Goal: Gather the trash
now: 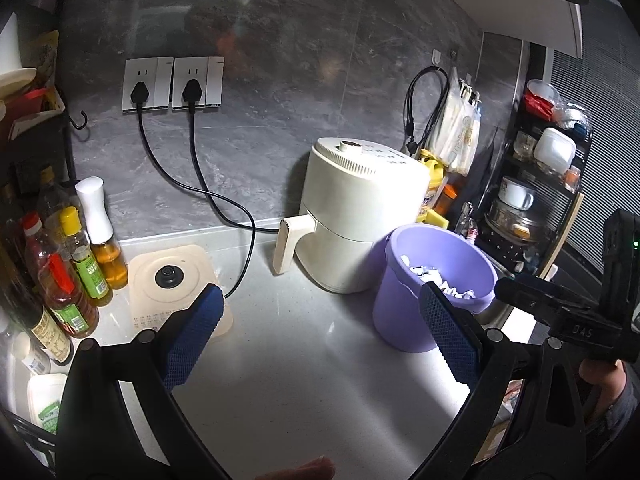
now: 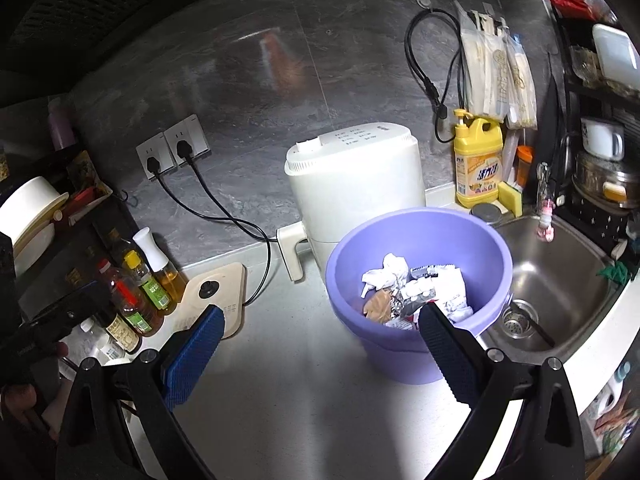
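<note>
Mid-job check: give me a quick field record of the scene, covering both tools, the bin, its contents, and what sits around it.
left tool: open, empty, above the grey countertop
right tool: open, empty, near the bin rim
bin: round lilac plastic bucket, upright on the countertop
contents: crumpled white paper and wrappers
behind bin: cream air fryer
right of bin: steel sink
loose trash on countertop: none visible

surface: grey countertop (image 2: 288, 392) | on it: purple bucket (image 2: 400, 360) (trash inside), white air fryer (image 2: 356, 184), sauce bottles (image 2: 136, 300)
</note>
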Demonstrator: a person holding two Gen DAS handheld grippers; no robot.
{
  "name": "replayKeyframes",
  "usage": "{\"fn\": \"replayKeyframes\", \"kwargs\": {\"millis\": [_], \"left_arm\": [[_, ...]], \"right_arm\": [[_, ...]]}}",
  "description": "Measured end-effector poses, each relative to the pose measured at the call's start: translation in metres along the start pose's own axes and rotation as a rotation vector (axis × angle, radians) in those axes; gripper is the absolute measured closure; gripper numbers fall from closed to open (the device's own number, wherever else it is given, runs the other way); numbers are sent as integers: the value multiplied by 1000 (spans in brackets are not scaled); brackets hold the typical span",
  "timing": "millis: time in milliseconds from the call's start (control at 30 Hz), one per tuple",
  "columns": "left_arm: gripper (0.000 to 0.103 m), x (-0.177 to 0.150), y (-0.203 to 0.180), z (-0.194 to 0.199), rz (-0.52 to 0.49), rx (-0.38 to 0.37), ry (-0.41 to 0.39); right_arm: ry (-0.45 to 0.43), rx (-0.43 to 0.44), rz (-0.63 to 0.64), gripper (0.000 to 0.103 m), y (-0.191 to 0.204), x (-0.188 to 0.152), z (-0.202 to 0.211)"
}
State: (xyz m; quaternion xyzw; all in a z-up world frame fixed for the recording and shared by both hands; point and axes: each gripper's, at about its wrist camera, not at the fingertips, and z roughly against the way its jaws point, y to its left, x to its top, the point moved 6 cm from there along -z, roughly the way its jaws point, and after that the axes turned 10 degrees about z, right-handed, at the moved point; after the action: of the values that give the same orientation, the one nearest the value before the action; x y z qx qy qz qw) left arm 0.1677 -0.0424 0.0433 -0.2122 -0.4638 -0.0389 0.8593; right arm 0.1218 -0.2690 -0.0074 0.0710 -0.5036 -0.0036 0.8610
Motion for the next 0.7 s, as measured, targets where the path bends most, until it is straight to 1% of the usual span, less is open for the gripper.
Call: {"fn": "replayKeyframes", "kwargs": {"millis": [100, 167, 267, 367, 433, 500, 567, 700], "left_arm": [[6, 0, 2, -1, 18, 4, -5], [6, -1, 3, -2, 36, 19, -6], [6, -3, 2, -3, 33, 51, -19], [6, -3, 5, -4, 51, 83, -37], [6, -4, 8, -5, 87, 106, -36], [6, -3, 8, -3, 98, 118, -49], [6, -4, 8, -1, 100, 128, -60], [6, -7, 8, 3, 109, 142, -74]], "right_arm": [[3, 1, 18, 7, 0, 2, 3], [0, -9, 25, 7, -2, 3, 4], [-2, -13, 57, 7, -4, 4, 2], [3, 14, 66, 7, -7, 3, -2], [20, 26, 84, 7, -9, 3, -7], [21, 50, 92, 8, -10, 5, -7], [16, 54, 120, 8, -10, 8, -6], [17, 72, 131, 8, -13, 10, -8]]}}
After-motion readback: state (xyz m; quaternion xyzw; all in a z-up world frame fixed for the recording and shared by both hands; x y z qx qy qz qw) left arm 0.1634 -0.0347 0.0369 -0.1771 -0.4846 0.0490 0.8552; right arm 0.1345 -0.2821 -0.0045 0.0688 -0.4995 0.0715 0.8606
